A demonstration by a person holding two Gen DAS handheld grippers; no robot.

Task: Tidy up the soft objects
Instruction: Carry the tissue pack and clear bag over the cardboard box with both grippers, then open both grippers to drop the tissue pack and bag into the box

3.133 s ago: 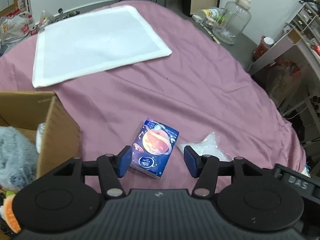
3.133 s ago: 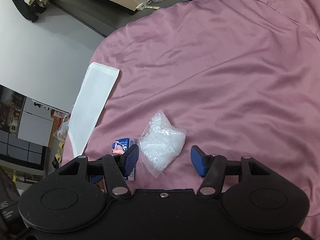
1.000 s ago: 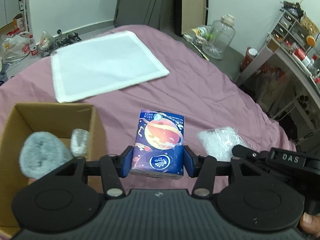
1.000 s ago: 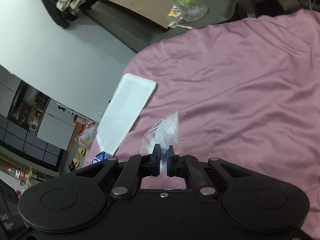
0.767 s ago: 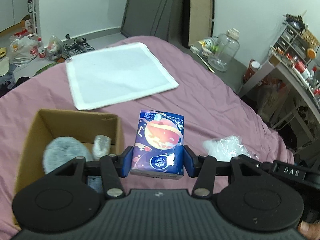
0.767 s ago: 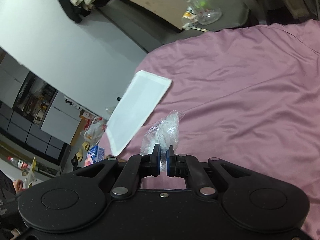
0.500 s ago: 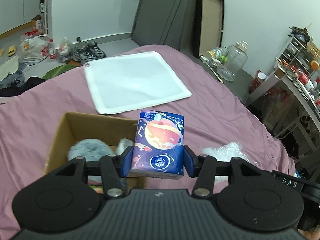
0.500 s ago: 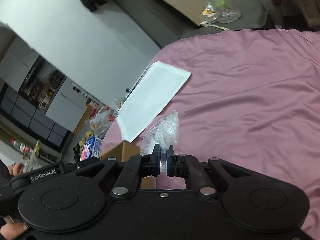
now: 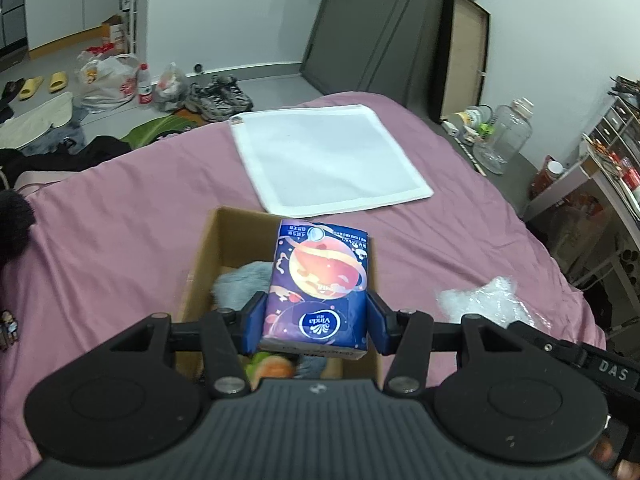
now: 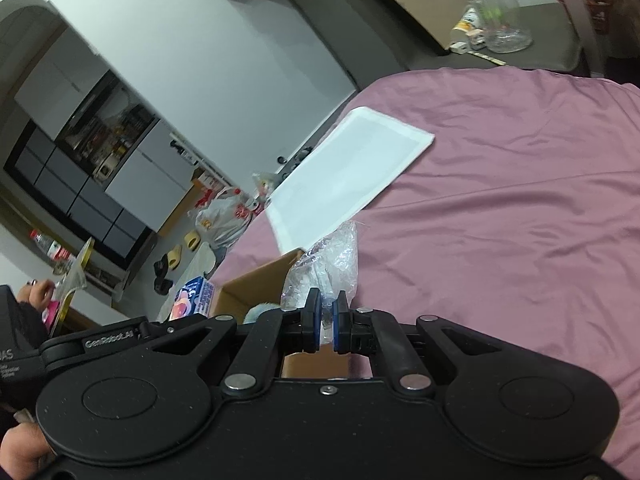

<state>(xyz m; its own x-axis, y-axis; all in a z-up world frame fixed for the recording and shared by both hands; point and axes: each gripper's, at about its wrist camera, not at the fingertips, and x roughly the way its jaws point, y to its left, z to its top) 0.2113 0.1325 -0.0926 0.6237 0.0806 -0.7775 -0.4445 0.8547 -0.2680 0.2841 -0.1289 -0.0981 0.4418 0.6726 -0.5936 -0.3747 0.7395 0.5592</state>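
My left gripper (image 9: 316, 322) is shut on a blue tissue pack (image 9: 320, 280) with a planet print, held above an open cardboard box (image 9: 218, 240) on the pink bed. Inside the box lie a grey fluffy toy (image 9: 240, 282) and an orange and green soft toy (image 9: 272, 368). My right gripper (image 10: 326, 320) is shut on a crinkled clear plastic bag (image 10: 334, 258), raised over the bed beside the box (image 10: 256, 284). The same bag (image 9: 484, 300) shows at the right in the left wrist view, and the tissue pack (image 10: 194, 296) at the left in the right wrist view.
A white flat cloth (image 9: 328, 156) lies on the bed (image 9: 100, 248) beyond the box. Shoes, bags and slippers litter the floor past the bed's far edge. A glass jar (image 9: 504, 136) and a cluttered shelf (image 9: 608, 168) stand to the right.
Both grippers closed on their objects and lifted them off the bed. The left one carried the tissue pack leftward over the box; the right one followed with the plastic bag.
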